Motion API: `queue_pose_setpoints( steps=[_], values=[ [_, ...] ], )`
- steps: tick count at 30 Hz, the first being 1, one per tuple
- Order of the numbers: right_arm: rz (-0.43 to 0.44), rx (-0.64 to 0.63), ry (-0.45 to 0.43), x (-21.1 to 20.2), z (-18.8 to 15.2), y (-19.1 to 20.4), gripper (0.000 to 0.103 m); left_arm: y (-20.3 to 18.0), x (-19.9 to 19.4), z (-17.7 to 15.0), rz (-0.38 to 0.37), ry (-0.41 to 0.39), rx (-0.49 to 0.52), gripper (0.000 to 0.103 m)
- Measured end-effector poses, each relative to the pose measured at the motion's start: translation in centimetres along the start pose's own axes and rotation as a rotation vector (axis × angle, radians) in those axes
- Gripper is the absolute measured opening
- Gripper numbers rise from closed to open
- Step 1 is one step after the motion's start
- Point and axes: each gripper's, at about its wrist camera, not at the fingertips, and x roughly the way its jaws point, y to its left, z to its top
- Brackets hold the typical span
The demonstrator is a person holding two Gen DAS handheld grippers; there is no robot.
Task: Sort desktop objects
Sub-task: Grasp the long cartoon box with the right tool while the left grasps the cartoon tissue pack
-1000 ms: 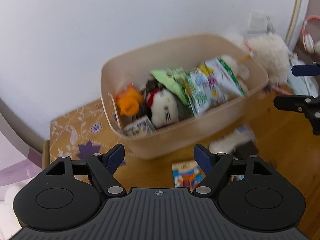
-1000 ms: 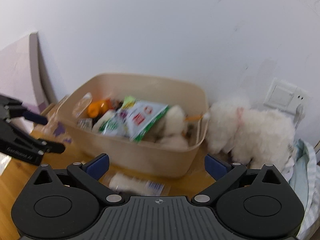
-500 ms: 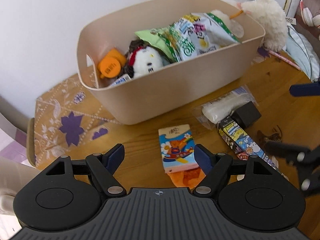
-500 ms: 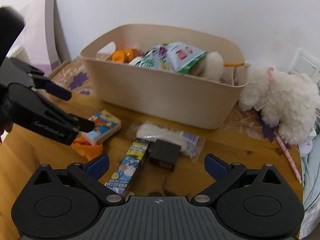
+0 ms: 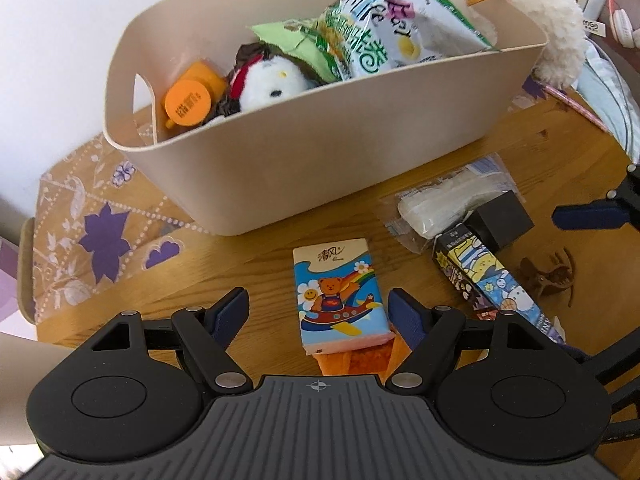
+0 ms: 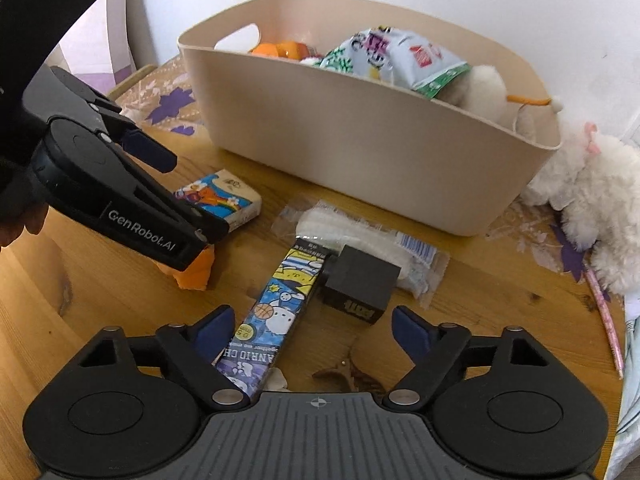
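Observation:
A beige bin holds snack bags, a plush toy and an orange bottle. In front of it on the wooden table lie a cartoon tissue pack on an orange cloth, a long cartoon box, a black cube, a clear packet and a brown hair clip. My left gripper is open just above the tissue pack. My right gripper is open over the long box.
A white plush animal lies right of the bin. A pink pencil lies near the table's right edge. A patterned cloth covers the left of the table. A wall stands behind the bin.
Both grippers have come down from level with the bin toward the table. The left one now hangs over the tissue pack, the right one over the long box. Both stay open.

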Motion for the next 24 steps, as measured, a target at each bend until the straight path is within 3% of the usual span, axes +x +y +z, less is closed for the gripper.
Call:
queue_pose_setpoints(
  steps=[3, 6, 8, 10, 11, 14, 24],
  values=[
    [0.016, 0.0, 0.023, 0.6, 0.0, 0.1, 0.072, 0.2, 0.6, 0.1, -0.011, 0.01, -0.019, 0.078],
    [0.033, 0.003, 0.04, 0.9, 0.0, 0.0, 0.054, 0.6, 1.1, 0.2, -0.027, 0.021, -0.044, 0.075],
    [0.044, 0.004, 0.05, 1.0, 0.0, -0.1, 0.039, 0.8, 1.4, 0.2, -0.046, 0.033, -0.053, 0.064],
    [0.061, 0.018, 0.065, 1.2, -0.1, -0.4, 0.03, 0.8, 1.6, 0.2, -0.061, 0.046, -0.055, 0.052],
    [0.063, 0.022, 0.069, 1.2, -0.2, -0.5, 0.028, 0.8, 1.7, 0.1, -0.064, 0.049, -0.051, 0.047],
    [0.072, 0.035, 0.068, 1.0, -0.4, -0.9, 0.022, 0.6, 1.6, 0.0, -0.065, 0.042, -0.041, 0.047],
    [0.081, 0.064, 0.023, -0.9, -0.9, -2.1, 0.022, 0.9, -0.1, -0.2, -0.076, 0.001, -0.038, 0.047]
  ],
)
